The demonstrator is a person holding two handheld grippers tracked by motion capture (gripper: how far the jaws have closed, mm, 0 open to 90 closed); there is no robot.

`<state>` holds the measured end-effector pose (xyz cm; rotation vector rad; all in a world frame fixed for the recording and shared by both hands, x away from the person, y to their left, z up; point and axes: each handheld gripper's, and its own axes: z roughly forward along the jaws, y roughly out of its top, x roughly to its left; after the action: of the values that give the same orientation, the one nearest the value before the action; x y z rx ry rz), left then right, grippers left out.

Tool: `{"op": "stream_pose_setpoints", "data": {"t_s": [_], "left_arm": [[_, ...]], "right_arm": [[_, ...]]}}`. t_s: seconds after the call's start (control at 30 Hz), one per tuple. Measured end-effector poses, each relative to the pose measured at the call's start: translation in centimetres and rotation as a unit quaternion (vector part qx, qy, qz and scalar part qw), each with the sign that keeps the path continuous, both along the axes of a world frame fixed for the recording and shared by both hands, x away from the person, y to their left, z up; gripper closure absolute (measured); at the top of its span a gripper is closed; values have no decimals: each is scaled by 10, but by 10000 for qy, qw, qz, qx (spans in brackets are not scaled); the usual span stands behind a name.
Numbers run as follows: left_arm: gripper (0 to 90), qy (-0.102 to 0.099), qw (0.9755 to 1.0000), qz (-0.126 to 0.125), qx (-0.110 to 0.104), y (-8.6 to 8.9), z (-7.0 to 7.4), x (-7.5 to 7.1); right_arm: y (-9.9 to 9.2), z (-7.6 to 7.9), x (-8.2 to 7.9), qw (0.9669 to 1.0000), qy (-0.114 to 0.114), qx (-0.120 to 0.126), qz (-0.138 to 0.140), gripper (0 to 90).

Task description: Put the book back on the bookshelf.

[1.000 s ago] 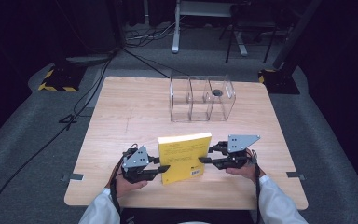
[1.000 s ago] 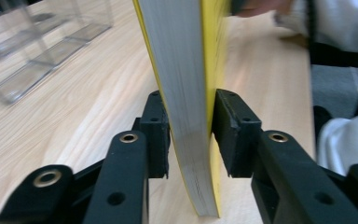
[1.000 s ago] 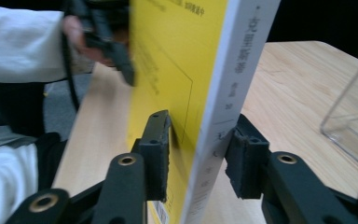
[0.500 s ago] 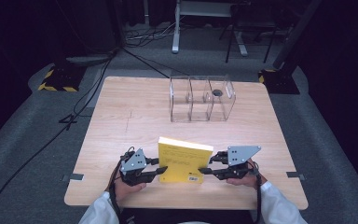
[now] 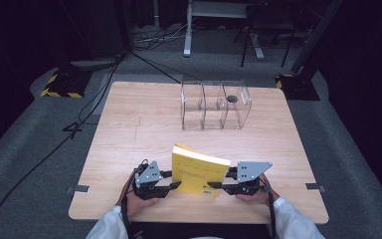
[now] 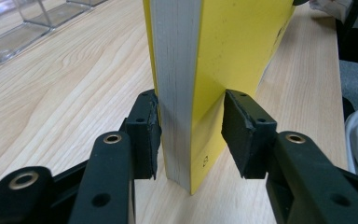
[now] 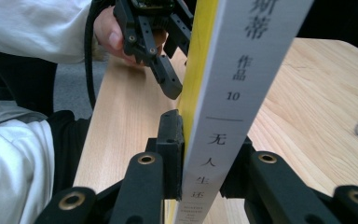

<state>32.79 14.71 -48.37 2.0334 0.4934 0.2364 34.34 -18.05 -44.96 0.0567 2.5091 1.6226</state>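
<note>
A yellow paperback book (image 5: 199, 172) stands on its edge near the table's front edge, between my two grippers. My left gripper (image 5: 175, 180) is at its page side. In the left gripper view the book (image 6: 223, 56) is between the jaws of the left gripper (image 6: 191, 135), which have just been opening: one pad touches the pages and the other stands off the cover. My right gripper (image 5: 218, 181) is at the spine end. In the right gripper view the jaws of the right gripper (image 7: 205, 158) have just been closing, and both pads press on the book (image 7: 242, 93).
A clear three-compartment box (image 5: 214, 104) stands at the far middle of the wooden table (image 5: 139, 124), with a small dark object (image 5: 232, 99) in its right compartment. Cables and stand feet lie on the floor beyond. White sleeves come in at the bottom.
The book has tipped and turned, so its top now slants. My right gripper has come toward the near edge with it. The left hand has stayed put.
</note>
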Motion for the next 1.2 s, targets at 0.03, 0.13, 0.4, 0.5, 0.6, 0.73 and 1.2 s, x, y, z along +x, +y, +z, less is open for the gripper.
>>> {"op": "stream_pose_setpoints", "data": {"t_s": [0.03, 0.13, 0.4, 0.5, 0.6, 0.73, 1.2], "left_arm": [[599, -35, 10000, -9, 15, -4, 0, 2], [619, -46, 10000, -34, 2, -15, 0, 9], [608, -93, 9998, -194, 25, -54, 0, 30], [603, -114, 9996, -273, 25, -68, 0, 37], [601, -85, 9995, -318, -21, -78, -1, 43], [590, -76, 9994, -327, -16, -86, -1, 50], [315, 9, 9976, 260, 639, -64, -1, 37]], "right_arm": [[-2, 0, 0, 10000, -29, 0, -40, 745], [-13, 0, 0, 9997, -63, -7, -232, 747], [-47, 0, 1, 9979, -60, 57, -636, 727], [-60, 1, 0, 9970, -54, 173, -754, 702], [-68, 4, -1, 9957, -142, 225, -886, 695], [-74, 6, 0, 9930, -170, 324, -1119, 710], [-70, 5, -1, 9880, -187, 378, -1487, 741]]}}
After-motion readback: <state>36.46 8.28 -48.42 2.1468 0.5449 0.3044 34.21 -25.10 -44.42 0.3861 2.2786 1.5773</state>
